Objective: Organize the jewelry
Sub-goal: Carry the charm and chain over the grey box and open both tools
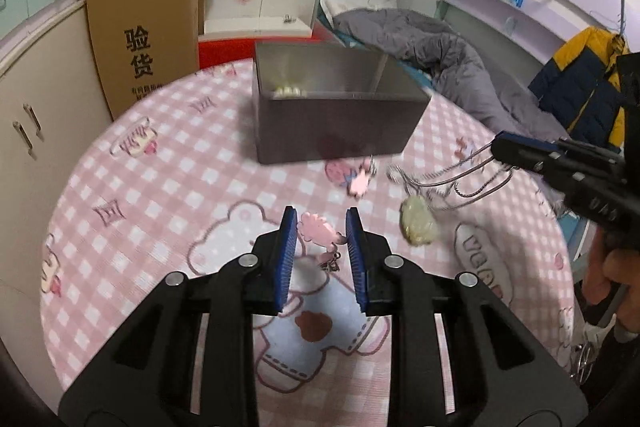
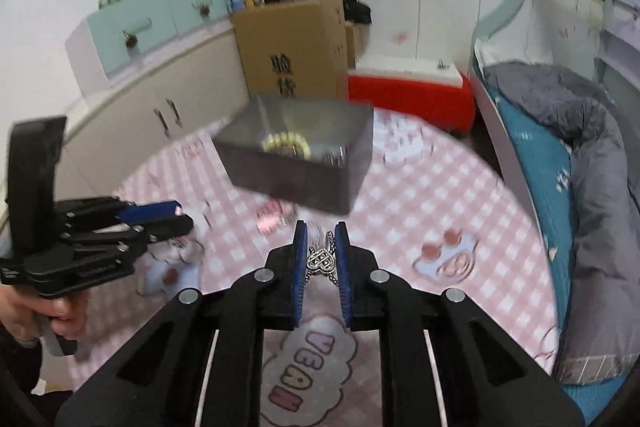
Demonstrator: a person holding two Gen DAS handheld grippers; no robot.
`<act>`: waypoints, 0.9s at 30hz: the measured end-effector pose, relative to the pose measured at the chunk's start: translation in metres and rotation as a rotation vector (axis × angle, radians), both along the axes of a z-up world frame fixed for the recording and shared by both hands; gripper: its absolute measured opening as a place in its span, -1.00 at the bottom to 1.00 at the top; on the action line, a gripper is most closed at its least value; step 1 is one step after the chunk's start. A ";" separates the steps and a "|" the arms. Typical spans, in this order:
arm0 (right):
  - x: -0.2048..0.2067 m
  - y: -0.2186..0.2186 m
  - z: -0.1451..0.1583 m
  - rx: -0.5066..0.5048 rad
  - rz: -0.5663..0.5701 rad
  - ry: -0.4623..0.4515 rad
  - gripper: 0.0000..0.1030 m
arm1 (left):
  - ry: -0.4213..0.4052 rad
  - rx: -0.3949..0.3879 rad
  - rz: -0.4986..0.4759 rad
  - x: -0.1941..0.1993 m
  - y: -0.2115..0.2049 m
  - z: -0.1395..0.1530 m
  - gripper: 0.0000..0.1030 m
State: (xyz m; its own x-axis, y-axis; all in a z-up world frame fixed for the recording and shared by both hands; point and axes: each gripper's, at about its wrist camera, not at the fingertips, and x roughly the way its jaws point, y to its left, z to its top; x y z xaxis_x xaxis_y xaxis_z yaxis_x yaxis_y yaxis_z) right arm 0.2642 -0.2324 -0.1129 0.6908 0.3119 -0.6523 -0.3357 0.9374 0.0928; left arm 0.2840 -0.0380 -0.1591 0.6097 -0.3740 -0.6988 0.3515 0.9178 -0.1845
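Note:
A dark grey jewelry box point(image 1: 332, 107) stands open on the pink checked cloth; pearl beads point(image 1: 289, 91) lie in its left compartment. It also shows in the right wrist view point(image 2: 304, 163) with a pearl bracelet point(image 2: 286, 145) inside. My left gripper point(image 1: 322, 227) is open, its jaws either side of a pink flower charm point(image 1: 320, 233) lying on the cloth. My right gripper point(image 2: 321, 241) is shut on a silver chain necklace with a heart pendant point(image 2: 320, 262); in the left wrist view the chain point(image 1: 452, 179) trails from it point(image 1: 500, 147). A pale green pendant point(image 1: 418, 227) and a second pink charm point(image 1: 360, 183) lie nearby.
A cardboard box point(image 1: 140, 39) leans against cream cabinets point(image 1: 24, 131) at the left. A red box point(image 2: 408, 95) stands behind the table. A bed with a grey duvet point(image 2: 592, 167) runs along the right. The table edge point(image 1: 52, 227) curves round at the left.

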 end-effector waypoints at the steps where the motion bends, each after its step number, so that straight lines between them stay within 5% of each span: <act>1: -0.001 -0.001 0.009 0.000 0.007 -0.017 -0.76 | -0.014 -0.003 -0.001 0.000 0.001 0.006 -0.53; 20: 0.015 0.010 0.151 0.017 0.098 -0.334 -0.77 | -0.223 -0.052 0.009 0.037 0.011 0.108 -0.53; 27: 0.044 0.014 0.169 0.002 0.107 -0.346 -0.77 | -0.228 -0.056 0.006 0.062 0.003 0.125 -0.53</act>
State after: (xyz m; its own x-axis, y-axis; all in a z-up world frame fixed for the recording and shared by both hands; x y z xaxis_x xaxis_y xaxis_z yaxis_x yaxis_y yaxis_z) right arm 0.3082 -0.2179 0.0556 0.8339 0.3958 -0.3847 -0.4441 0.8950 -0.0418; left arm 0.3465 -0.0353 -0.0340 0.7518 -0.4039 -0.5213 0.3843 0.9107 -0.1513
